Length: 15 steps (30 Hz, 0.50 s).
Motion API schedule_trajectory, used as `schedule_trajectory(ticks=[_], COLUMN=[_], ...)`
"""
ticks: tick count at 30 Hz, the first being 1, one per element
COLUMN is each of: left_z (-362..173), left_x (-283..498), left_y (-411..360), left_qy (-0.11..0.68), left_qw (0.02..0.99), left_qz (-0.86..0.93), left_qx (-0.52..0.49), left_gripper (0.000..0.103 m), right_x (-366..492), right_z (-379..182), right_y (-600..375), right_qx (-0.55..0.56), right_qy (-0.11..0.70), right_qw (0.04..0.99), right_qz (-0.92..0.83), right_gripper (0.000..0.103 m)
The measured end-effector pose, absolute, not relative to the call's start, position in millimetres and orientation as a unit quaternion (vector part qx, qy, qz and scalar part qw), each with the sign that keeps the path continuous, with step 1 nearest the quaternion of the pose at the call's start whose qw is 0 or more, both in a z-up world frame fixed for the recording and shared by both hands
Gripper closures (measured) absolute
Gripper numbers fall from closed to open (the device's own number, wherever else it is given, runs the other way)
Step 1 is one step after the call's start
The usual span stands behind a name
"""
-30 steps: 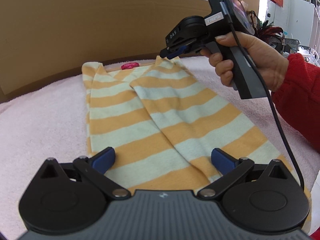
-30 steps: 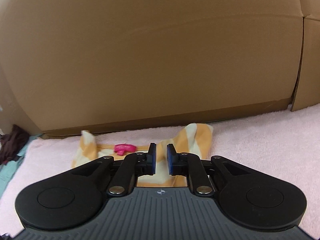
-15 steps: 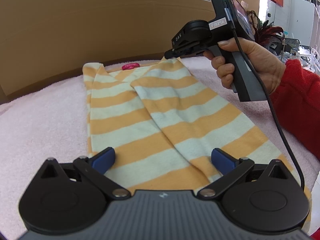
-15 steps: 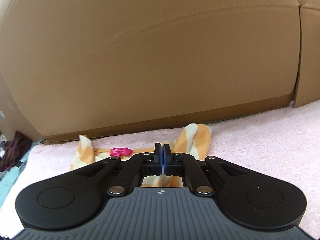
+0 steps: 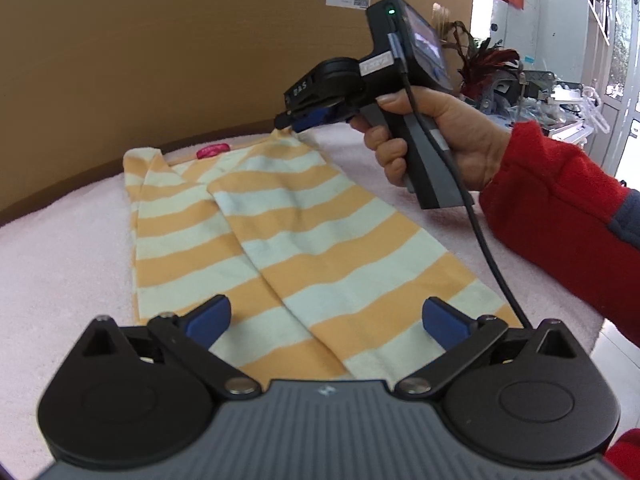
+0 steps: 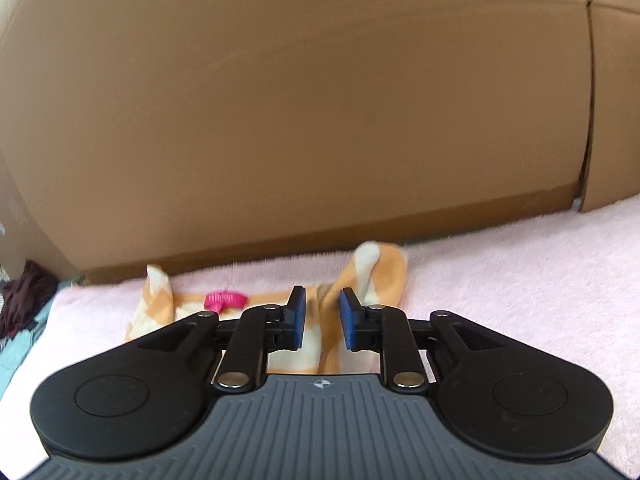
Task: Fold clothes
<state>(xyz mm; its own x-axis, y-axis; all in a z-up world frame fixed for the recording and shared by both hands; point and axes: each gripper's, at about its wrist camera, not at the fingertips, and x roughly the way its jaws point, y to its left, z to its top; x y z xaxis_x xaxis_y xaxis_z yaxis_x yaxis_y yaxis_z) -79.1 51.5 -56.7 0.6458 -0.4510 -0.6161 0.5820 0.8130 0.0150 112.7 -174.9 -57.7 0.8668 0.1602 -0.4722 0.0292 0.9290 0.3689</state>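
Observation:
An orange and pale striped shirt (image 5: 280, 240) lies flat on the pink towel (image 5: 60, 264), both sides folded inward, its pink neck label (image 5: 213, 151) at the far end. My left gripper (image 5: 328, 320) stands open, wide, over the near hem, with nothing pinched. A hand in a red sleeve holds my right gripper (image 5: 290, 120) just above the far right shoulder corner. In the right wrist view the right gripper (image 6: 322, 312) has its jaws opening. The shirt (image 6: 376, 276) shows through the gap, and the pads do not press on it. The label (image 6: 225, 300) lies to its left.
A tall cardboard wall (image 6: 320, 120) closes off the back, right behind the shirt's collar. The towel's edge (image 5: 592, 320) drops off at the right, near the red sleeve (image 5: 568, 216). A dark cloth (image 6: 24, 296) lies beyond the towel's left end.
The right gripper's jaws closed fully half a second ago and now stand apart again. It has edged left toward the shirt's shoulder corner. The left gripper has stayed put.

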Motion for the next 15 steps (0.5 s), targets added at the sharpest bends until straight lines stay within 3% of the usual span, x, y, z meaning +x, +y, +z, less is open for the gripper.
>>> schedule_trajectory(ticks=[2,7,9,13,15], left_z=[-56.7,-58.2,-55.7,-49.8,-48.5], left_x=[-69.9,-49.0,-46.6,-47.0,-46.8], left_y=[50.0,55.0,56.7,57.4,55.6], left_qy=[0.317,0.343,0.343,0.338,0.338], left_qw=[0.906,0.902,0.901,0.894,0.893], left_qz=[-0.263,-0.262,-0.267,-0.293,-0.296], left_qx=[0.096,0.019,-0.003,-0.026,-0.022], left_gripper=[0.001,0.001,0.002,0.033,0.035], right_x=[111.1,117.3,118.9,113.4,109.4], right_z=[-55.8,-64.3,-65.6,-60.0,-54.1], right_y=[-177.7,-178.0,-177.3,-180.6,-180.9], right_qx=[0.195,0.213,0.2,0.206,0.2], right_qy=[0.242,0.253,0.264,0.258,0.248], right_qw=[0.95,0.942,0.942,0.942,0.946], right_qz=[0.039,0.065,0.06,0.061,0.06], right_gripper=[0.076,0.079,0.091,0.098,0.098])
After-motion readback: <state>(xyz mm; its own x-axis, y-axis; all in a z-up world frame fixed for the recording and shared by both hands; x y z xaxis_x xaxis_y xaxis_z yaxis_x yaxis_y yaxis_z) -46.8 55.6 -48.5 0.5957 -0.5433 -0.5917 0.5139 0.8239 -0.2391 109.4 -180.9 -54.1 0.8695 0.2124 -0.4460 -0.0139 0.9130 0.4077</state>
